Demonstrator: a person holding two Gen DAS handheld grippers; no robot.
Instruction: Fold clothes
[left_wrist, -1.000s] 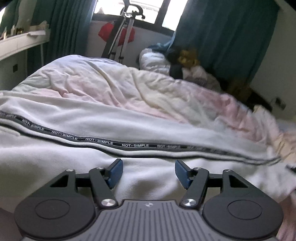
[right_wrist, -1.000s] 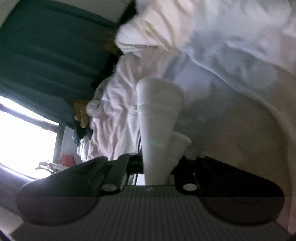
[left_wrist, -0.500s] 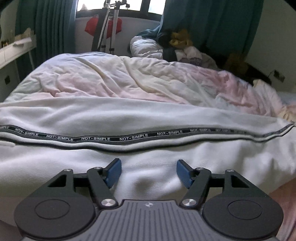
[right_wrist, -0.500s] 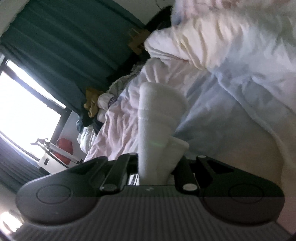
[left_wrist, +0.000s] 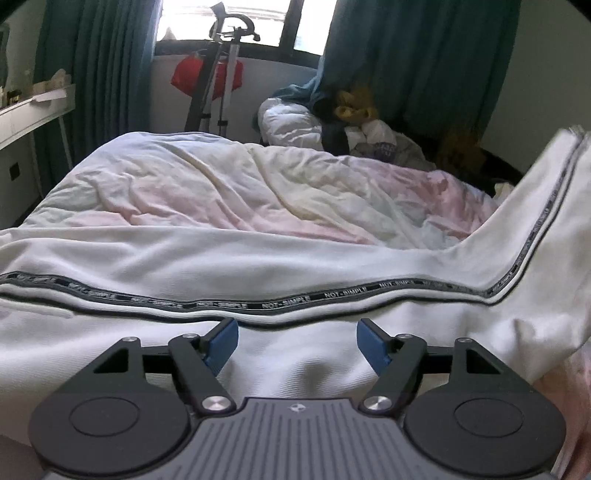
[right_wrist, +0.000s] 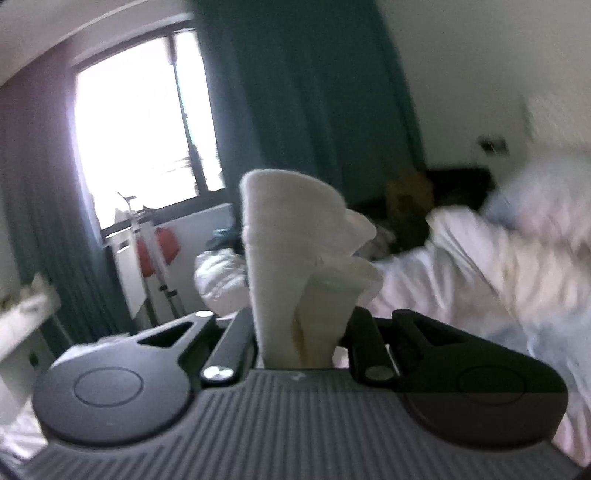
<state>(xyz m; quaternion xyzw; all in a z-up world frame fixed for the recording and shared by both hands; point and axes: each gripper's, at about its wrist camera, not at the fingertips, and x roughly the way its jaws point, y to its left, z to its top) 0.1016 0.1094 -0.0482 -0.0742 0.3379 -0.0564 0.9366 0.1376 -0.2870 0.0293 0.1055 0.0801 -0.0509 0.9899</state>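
1. At the bottom of the left wrist view, the left gripper (left_wrist: 297, 341) is level and points across the bed (left_wrist: 221, 192), low over the white garment (left_wrist: 258, 254). Its two blue fingers (left_wrist: 221, 341) stand wide apart with nothing between them.
2. Across the middle of that frame the garment lies spread on the bed, running from the left edge to the right. One black stripe (left_wrist: 295, 299) printed "NOT-SIMPLE" runs along it.
3. At the right edge of the frame the garment rises off the bed, the stripe bending upward with it towards the upper right.
4. In the lower centre of the right wrist view, the right gripper (right_wrist: 301, 332) is clamped on a bunched end of the garment (right_wrist: 291, 251), which stands up from between the jaws in thick folds. The fingertips are hidden by the cloth.
5. The right gripper is held high, facing the window (right_wrist: 140, 122) and curtain (right_wrist: 314, 110); the frame is blurred.
6. Counted: two grippers, one garment, one stripe in view.
7. In the upper centre of the left view stand one tripod (left_wrist: 218, 85) with something red behind it, and a pile of clothes (left_wrist: 332, 118) past the bed.
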